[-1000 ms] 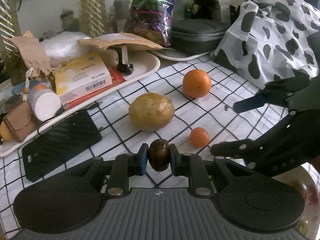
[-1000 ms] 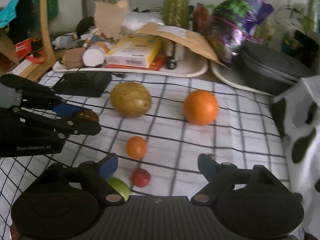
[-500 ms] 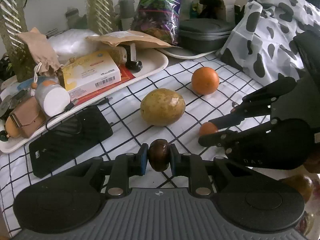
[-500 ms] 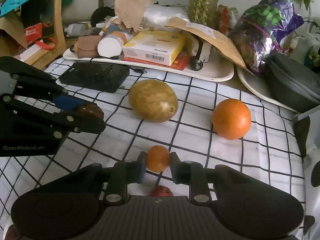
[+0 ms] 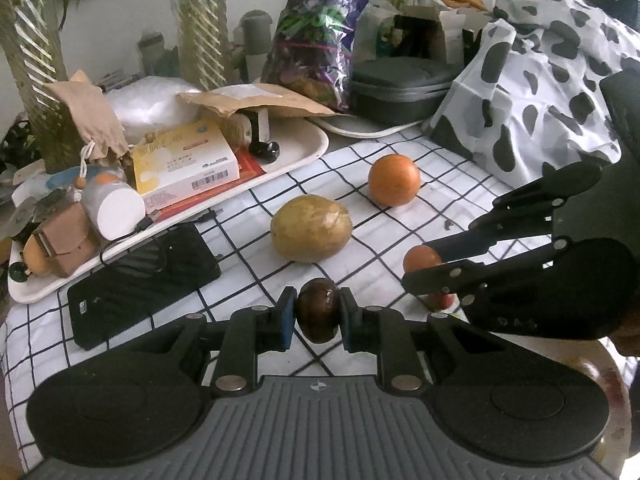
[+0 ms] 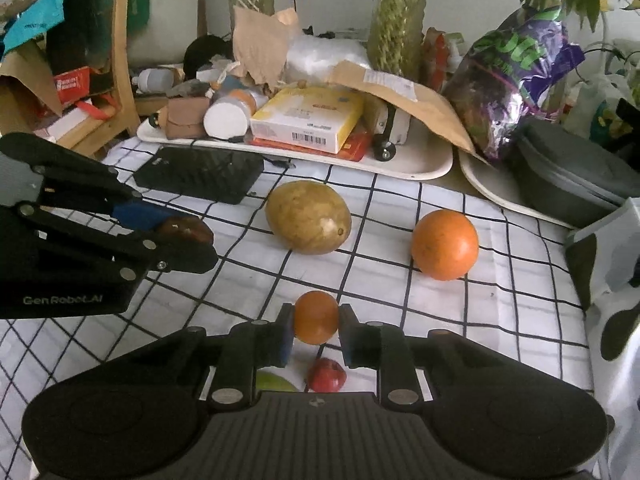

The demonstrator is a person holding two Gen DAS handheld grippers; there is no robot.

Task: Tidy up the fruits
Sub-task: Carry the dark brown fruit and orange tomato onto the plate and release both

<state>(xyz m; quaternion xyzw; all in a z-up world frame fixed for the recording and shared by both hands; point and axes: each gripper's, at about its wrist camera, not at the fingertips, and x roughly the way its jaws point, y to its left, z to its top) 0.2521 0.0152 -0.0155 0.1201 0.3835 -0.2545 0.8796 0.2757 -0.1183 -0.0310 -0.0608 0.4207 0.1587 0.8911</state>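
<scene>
My left gripper (image 5: 318, 311) is shut on a small dark brown fruit (image 5: 318, 310) and holds it above the checked cloth; the fruit also shows in the right wrist view (image 6: 186, 230). My right gripper (image 6: 315, 318) is shut on a small orange fruit (image 6: 316, 317), lifted off the cloth; that fruit shows in the left wrist view (image 5: 420, 258). On the cloth lie a large yellow-brown fruit (image 5: 311, 233), a big orange (image 5: 394, 179), a small red fruit (image 6: 326, 375) and a green fruit (image 6: 274, 382) under my right gripper.
A white tray (image 5: 304, 152) of boxes, a bottle and bags stands at the back left. A black power bank (image 5: 140, 276) lies beside it. A grey case (image 5: 400, 86), a purple bag (image 5: 316, 36) and a cow-patterned cloth (image 5: 540, 92) stand behind and right.
My right gripper came forward open, shut on the small orange fruit and has lifted it. My left gripper kept hold of the brown fruit and shifted slightly.
</scene>
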